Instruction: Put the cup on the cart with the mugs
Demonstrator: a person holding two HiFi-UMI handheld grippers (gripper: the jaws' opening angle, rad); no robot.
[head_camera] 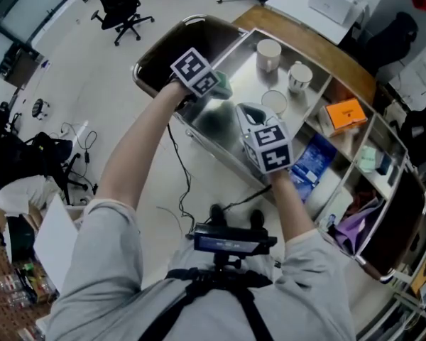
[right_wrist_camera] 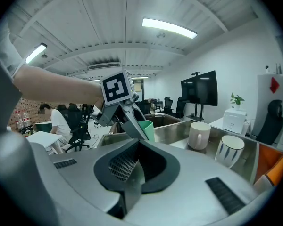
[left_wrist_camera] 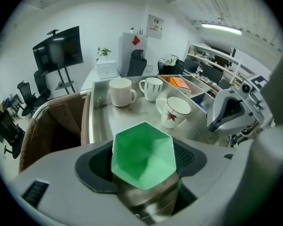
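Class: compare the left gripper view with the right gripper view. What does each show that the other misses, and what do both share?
Only the left gripper view: a leaf-print mug, the right claw, and the open mouth of the green cup. Only the right gripper view: the left claw seen from outside, and a person in the background. Both: the green cup, the white mug and the striped mug.
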